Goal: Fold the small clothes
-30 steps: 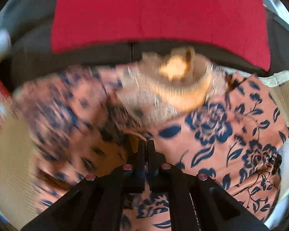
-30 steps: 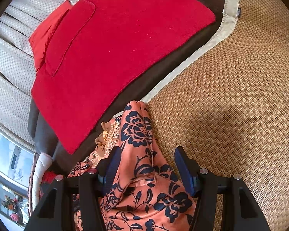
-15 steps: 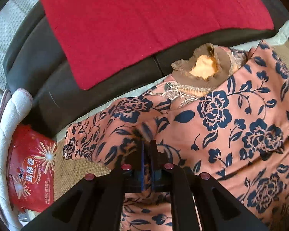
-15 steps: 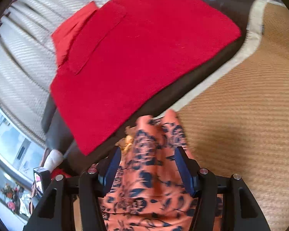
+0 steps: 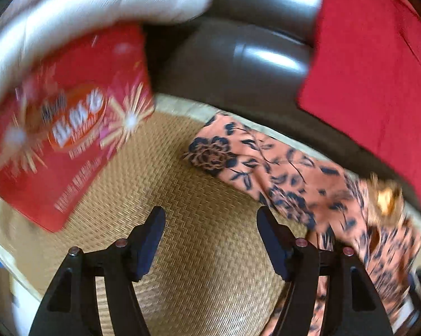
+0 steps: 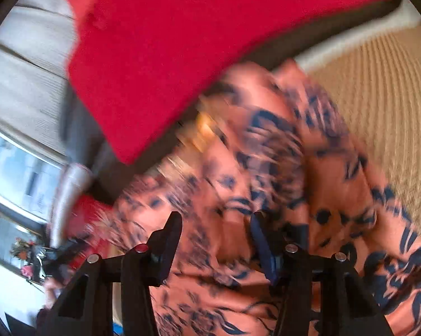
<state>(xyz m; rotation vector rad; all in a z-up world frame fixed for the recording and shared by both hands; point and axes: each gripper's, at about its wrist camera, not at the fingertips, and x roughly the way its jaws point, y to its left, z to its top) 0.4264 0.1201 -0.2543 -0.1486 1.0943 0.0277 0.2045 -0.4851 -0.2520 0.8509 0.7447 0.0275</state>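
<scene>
An orange garment with dark blue flowers (image 5: 266,168) lies on a woven straw mat (image 5: 199,252). In the left wrist view it stretches from the mat's far edge down the right side. My left gripper (image 5: 210,218) is open and empty over bare mat, left of the garment. In the right wrist view the garment (image 6: 308,182) fills the middle, blurred by motion. My right gripper (image 6: 216,224) is open, its jaws spread just above the cloth, holding nothing.
A red cloth (image 5: 378,70) (image 6: 182,56) lies over a dark leather seat back (image 5: 238,61) behind the mat. A red printed packet (image 5: 64,140) and a white padded rim (image 5: 84,8) sit to the left. A window (image 6: 17,173) is at far left.
My left gripper has opened, let go of the garment and swung left over bare mat. My right gripper stays open and has moved over the garment.
</scene>
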